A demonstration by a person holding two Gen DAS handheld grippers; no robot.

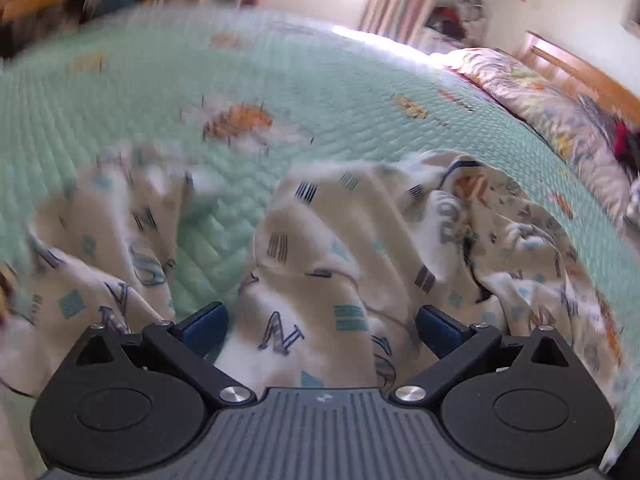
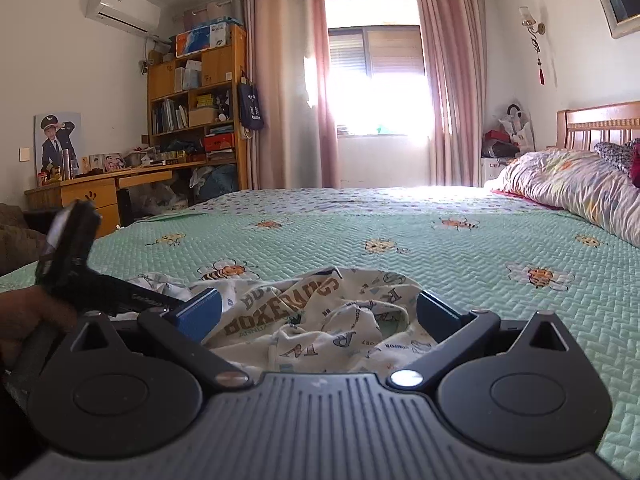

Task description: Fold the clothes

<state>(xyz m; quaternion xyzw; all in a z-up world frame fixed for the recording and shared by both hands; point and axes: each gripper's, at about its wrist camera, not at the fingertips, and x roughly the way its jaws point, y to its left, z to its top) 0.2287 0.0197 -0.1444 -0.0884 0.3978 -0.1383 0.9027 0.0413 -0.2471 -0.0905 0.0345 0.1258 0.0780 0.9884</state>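
Observation:
A cream garment [image 1: 320,248] printed with letters, blue squares and dark bars lies crumpled on the green quilted bedspread [image 1: 168,80]. In the blurred left wrist view my left gripper [image 1: 322,328] hangs over the garment, tilted down, and is open. The cloth spreads under and between its blue pads [image 1: 204,326], which do not press on it. In the right wrist view the same garment [image 2: 320,312] is bunched low in front of my right gripper [image 2: 320,314], which is open and nearly level. The left gripper's body [image 2: 72,264] shows at the left there, held by a hand [image 2: 28,316].
A rumpled floral duvet [image 2: 580,188] and a wooden headboard [image 2: 600,124] lie at the bed's right end. Beyond the far left edge stand a wooden desk [image 2: 100,188] and a bookshelf [image 2: 196,100]. A bright window with pink curtains [image 2: 452,80] is behind the bed.

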